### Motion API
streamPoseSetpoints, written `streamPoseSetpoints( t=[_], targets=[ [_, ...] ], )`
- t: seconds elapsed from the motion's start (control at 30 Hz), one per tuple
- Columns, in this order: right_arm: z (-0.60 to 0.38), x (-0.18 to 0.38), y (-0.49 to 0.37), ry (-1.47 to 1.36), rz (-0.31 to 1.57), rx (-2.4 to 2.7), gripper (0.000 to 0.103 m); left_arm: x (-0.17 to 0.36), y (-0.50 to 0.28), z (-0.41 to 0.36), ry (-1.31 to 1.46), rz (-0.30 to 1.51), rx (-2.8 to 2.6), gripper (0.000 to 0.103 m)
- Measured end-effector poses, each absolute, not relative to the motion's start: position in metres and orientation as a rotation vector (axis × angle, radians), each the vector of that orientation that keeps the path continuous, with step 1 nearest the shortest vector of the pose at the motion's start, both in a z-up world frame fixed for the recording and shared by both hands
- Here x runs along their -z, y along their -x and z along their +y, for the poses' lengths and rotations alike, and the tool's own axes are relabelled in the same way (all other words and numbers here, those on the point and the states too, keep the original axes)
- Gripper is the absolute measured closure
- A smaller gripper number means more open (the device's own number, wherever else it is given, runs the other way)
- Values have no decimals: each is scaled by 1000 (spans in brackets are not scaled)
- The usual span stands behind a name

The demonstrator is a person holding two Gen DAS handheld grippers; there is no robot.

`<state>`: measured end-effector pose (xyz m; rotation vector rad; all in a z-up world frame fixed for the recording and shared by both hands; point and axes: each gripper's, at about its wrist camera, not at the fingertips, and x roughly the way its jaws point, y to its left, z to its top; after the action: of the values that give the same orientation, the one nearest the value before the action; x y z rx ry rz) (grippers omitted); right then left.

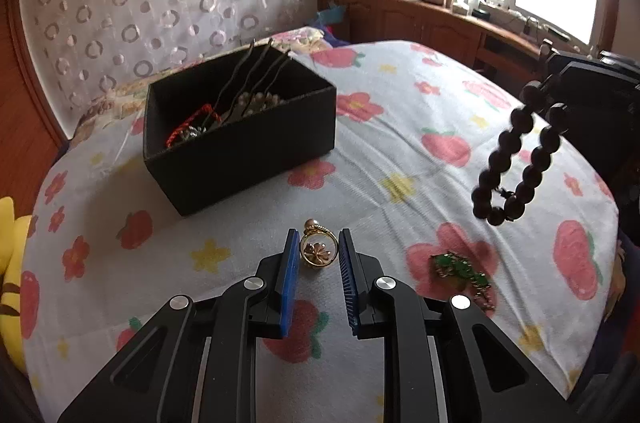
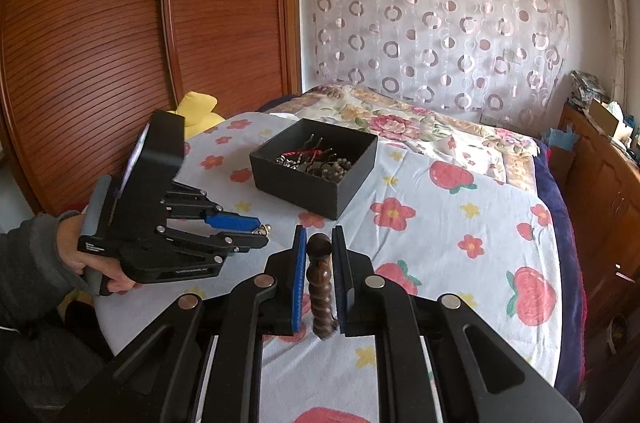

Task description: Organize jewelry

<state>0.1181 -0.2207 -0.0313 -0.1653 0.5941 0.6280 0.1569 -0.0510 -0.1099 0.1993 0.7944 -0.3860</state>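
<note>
A black box (image 1: pixel 240 139) with hairpins, a red cord and beads inside stands on the flowered bedsheet; it also shows in the right wrist view (image 2: pixel 316 163). My left gripper (image 1: pixel 319 247) is low over the sheet, its blue fingers on either side of a gold ring brooch (image 1: pixel 316 252) and close to it. My right gripper (image 2: pixel 319 243) is shut on a dark wooden bead bracelet (image 2: pixel 320 287), which hangs in the air at the right of the left wrist view (image 1: pixel 516 151). A green brooch (image 1: pixel 460 271) lies on the sheet to the right.
The bed is covered with a white flowered sheet (image 1: pixel 400 143). A yellow plush toy (image 1: pixel 10 263) lies at its left edge. A wooden wardrobe (image 2: pixel 120 43) stands left, a wooden cabinet (image 1: pixel 420 19) with clutter under the window.
</note>
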Motion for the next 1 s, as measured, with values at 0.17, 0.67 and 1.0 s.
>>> streamPoseSetpoints(
  t=[0.17,0.67,1.0],
  targets=[
    [-216,28,-119,167,587,-633,89,97,-152,-46,-172,749,372,84],
    [-179,-24,-159,209,485,-634,89,49,-195,-1,-74,672,309,84],
    [-153,-42,-221,204,502,-596,89,59,-230,-1,-82,705,292,84]
  ],
)
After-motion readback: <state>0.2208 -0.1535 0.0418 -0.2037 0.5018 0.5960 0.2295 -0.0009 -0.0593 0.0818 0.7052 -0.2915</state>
